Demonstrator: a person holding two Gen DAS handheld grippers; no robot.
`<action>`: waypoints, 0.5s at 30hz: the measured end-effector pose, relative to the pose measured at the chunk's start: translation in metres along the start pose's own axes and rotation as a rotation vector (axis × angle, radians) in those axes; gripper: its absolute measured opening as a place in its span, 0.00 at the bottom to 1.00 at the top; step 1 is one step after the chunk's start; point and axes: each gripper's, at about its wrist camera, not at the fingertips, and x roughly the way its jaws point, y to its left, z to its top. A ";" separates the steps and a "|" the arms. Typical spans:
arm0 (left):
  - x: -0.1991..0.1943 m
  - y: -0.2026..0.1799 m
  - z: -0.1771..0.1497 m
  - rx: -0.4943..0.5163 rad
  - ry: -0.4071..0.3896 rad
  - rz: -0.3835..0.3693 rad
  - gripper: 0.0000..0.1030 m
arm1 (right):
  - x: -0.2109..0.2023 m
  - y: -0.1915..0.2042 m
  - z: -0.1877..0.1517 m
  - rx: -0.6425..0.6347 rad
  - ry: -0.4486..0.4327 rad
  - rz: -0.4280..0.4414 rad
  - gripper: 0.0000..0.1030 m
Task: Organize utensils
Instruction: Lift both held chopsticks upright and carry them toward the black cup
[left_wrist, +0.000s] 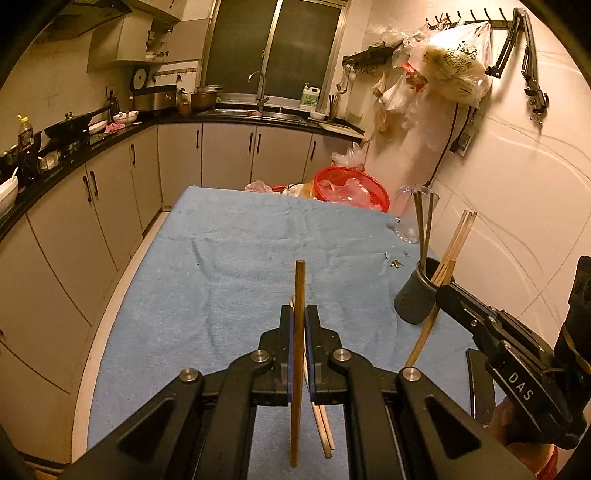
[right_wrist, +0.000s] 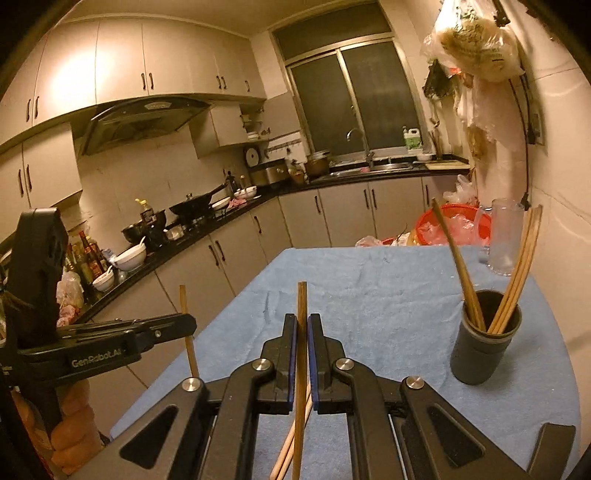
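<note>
Above the blue-towelled tabletop (right_wrist: 369, 295), you are holding one wooden chopstick (left_wrist: 297, 332) upright in the clamped left tool (left_wrist: 299, 332) and another chopstick (right_wrist: 301, 332) in the clamped right tool (right_wrist: 302, 339), probably bound for the dark holder (right_wrist: 484, 347) standing near the wall with others inside.

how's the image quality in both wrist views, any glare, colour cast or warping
Left wrist view: warm yellow cast, strong fisheye bending of the cabinets, dark corner vignetting, sharp on the chopstick in the left tool. Right wrist view: same cast, bright glare patch on the upper cabinets, the window dark.
</note>
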 end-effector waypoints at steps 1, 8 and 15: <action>-0.001 -0.001 0.000 0.004 -0.001 -0.003 0.06 | -0.002 -0.001 0.001 0.001 -0.003 0.000 0.06; -0.004 -0.006 0.000 0.009 -0.002 -0.003 0.06 | -0.009 -0.005 0.004 0.015 -0.026 -0.011 0.06; -0.006 -0.007 0.002 0.015 -0.004 -0.007 0.06 | -0.017 -0.010 0.004 0.035 -0.046 -0.016 0.06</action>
